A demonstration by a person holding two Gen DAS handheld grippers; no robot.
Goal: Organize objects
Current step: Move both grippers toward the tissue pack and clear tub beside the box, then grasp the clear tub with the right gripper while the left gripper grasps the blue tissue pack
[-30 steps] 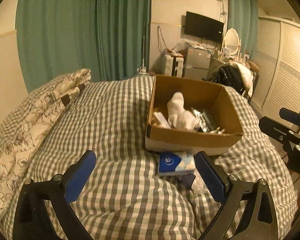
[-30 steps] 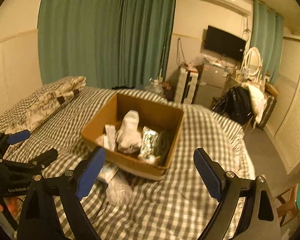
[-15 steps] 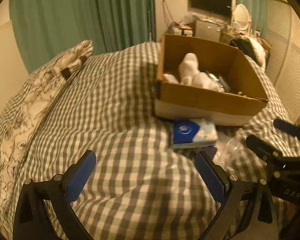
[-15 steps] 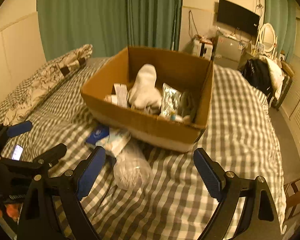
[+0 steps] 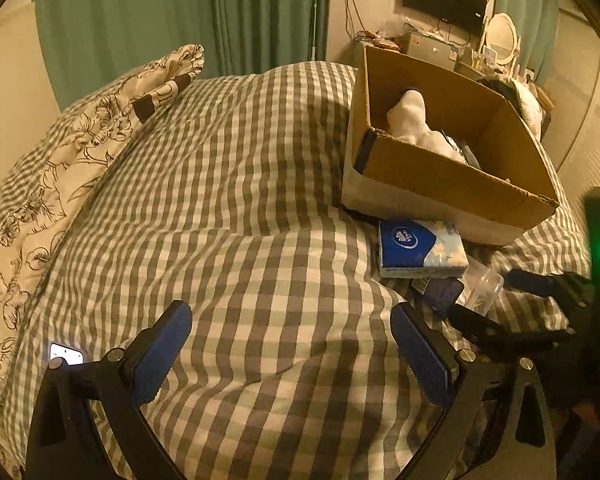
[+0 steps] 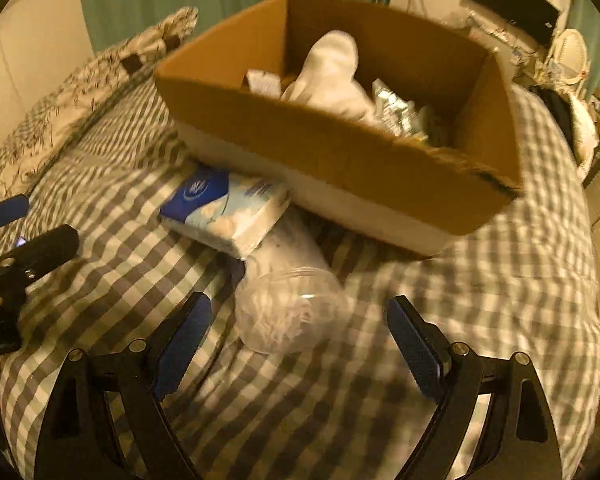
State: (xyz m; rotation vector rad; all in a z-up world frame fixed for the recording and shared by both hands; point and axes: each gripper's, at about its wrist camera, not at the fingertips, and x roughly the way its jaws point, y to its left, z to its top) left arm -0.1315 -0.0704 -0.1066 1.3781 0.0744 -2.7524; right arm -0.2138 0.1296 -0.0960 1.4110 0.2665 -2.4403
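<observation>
Both tongs have dropped toward the bed and tipped nose-down vs a sec ago; the cardboard box (image 6: 340, 152) now fills far more of the right wrist view, and the loose stuff at its near wall sits right ahead. Right tongs (image 6: 296, 344) jaws wide, nothing gripped; the clear plastic jar (image 6: 288, 312) lies just in front of the box and roughly between the blue pads, pads not touching it. Looks like the approach to a pick, jar prob. the next item to go in the box. Left tongs (image 5: 292, 344) also wide, empty, over bare checked duvet (image 5: 240, 200), well to the left of the box.

Jar: transparent, on its side, mouth toward the camera, white crumpled filling inside; view is motion-blurred so can't tell lid or no lid. Smooth and round, may roll on the soft duvet when pinched.

Tissue pack (image 6: 224, 212): blue/white soft pack, touching the box's near wall, resting partly on the jar's far end. Inside the box: white sock (image 6: 332, 72), silver foil pouch (image 6: 392, 108).
</observation>
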